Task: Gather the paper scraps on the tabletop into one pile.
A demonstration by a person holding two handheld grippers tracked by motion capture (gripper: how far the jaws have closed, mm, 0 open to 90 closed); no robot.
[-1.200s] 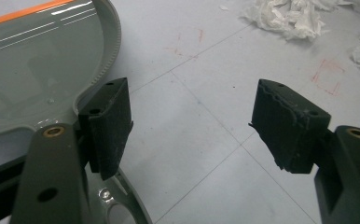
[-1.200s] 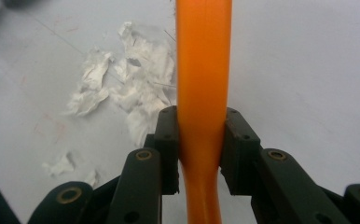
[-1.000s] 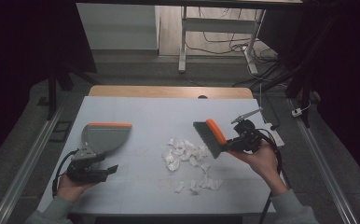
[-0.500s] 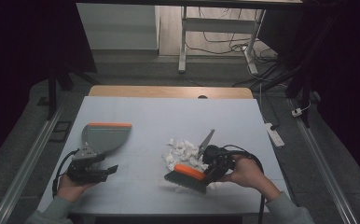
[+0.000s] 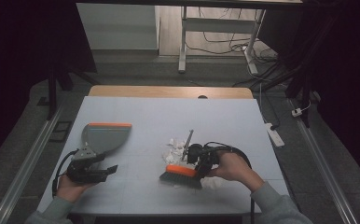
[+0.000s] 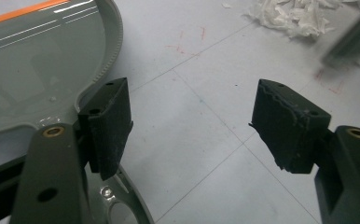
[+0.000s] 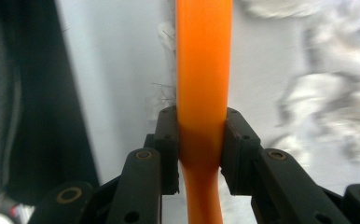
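Grey dustpan (image 5: 104, 138) (orange lip); paper scraps (image 5: 175, 146) probably white.

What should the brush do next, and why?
Probably sweep left toward the dustpan. The right tool is clamped on the brush, which sits down by the torn paper bits, and the dustpan waits off to the left.
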